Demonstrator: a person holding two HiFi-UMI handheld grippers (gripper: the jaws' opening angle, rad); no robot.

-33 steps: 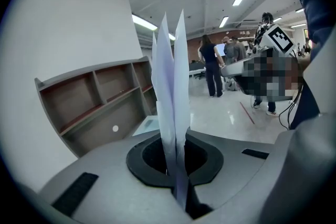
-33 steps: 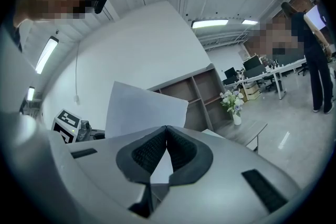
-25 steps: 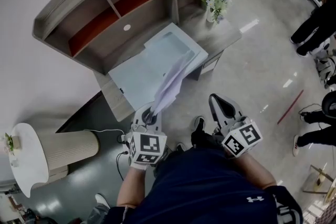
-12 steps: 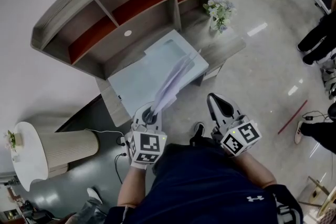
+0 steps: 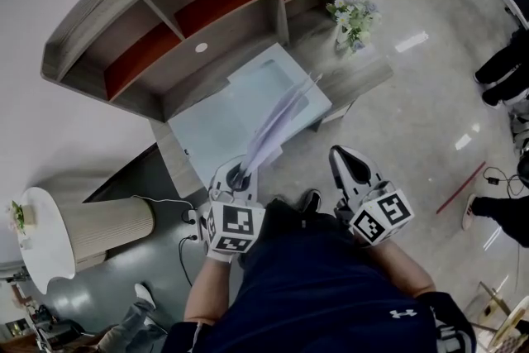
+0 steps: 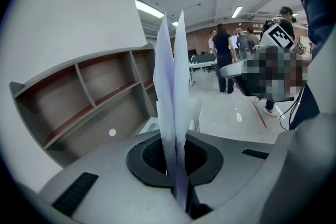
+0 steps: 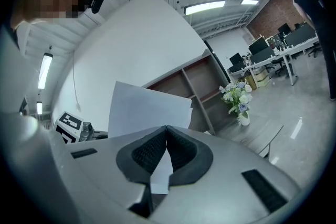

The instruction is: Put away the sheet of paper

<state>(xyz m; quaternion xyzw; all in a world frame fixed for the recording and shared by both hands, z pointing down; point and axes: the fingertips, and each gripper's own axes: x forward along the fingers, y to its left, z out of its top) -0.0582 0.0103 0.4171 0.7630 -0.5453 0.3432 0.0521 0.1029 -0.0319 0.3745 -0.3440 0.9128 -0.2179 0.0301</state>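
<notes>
Left gripper (image 5: 238, 178) (image 6: 176, 168): jaws pinched tight on bottom edge of white, lengthwise-bowed sheet of paper (image 5: 277, 124) (image 6: 173, 86) (image 7: 147, 107). Sheet held in air, jutting toward front edge of grey wooden desk (image 5: 355, 77). Right gripper (image 5: 343, 157) (image 7: 167, 131): jaws closed tip to tip, nothing between, beside left, short of desk front edge.

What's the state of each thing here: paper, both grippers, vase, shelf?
sheet of paper: folded lengthwise, pinched at its lower end, sticking out ahead.
left gripper: fingers shut on the sheet of paper.
right gripper: fingers shut, nothing held.
flower vase: upright on the desk.
shelf unit: open-fronted compartments, nothing visible inside.
</notes>
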